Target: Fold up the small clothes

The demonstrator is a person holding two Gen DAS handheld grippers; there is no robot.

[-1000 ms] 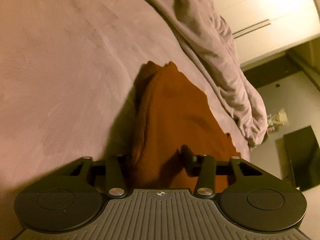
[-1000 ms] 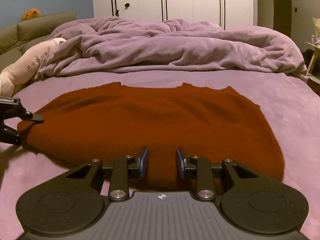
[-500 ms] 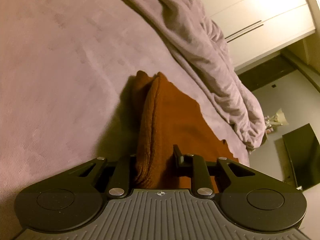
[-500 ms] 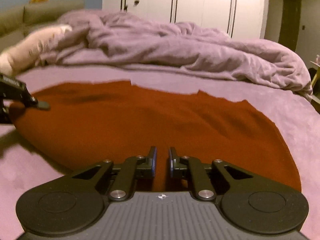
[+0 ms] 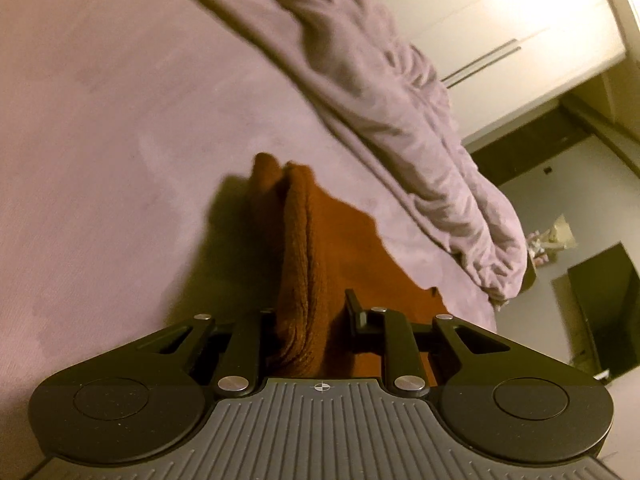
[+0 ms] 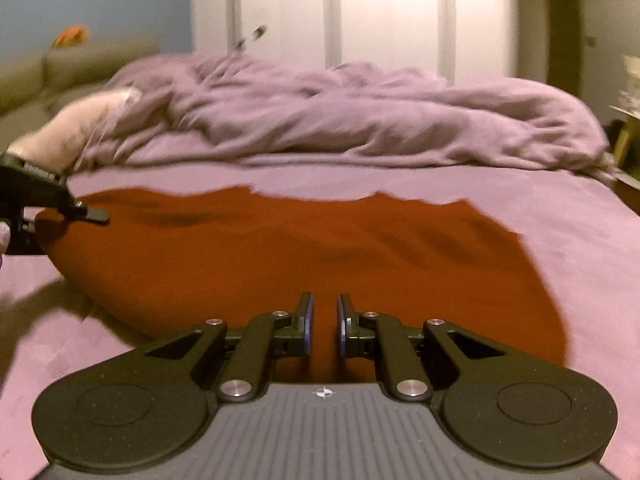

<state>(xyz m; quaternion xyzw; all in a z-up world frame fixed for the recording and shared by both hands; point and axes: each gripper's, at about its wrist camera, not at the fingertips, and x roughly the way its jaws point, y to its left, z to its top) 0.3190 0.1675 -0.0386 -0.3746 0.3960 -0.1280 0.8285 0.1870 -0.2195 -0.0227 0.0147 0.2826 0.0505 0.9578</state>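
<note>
Nearest the right camera, the right claw [image 6: 323, 328] has just been closing, and its jaws now pinch the near hem of the rust garment [image 6: 304, 248]; a sliver of cloth shows between the pads. The left claw [image 5: 310, 316] has likewise been closing and grips the garment's left edge, a thick doubled ridge of knit bunched between its jaws and lifted slightly off the bed [image 5: 100, 128]; from the right view it shows at the cloth's far-left corner. A second ago both claws stood wider with the cloth loose between them, so the grasp is now made. I judge the next move is a fold, carrying these held edges over the garment, which lies spread across the sheet. Beyond sits the rumpled duvet [image 6: 360, 120], then the wardrobe [image 6: 380, 16].
</note>
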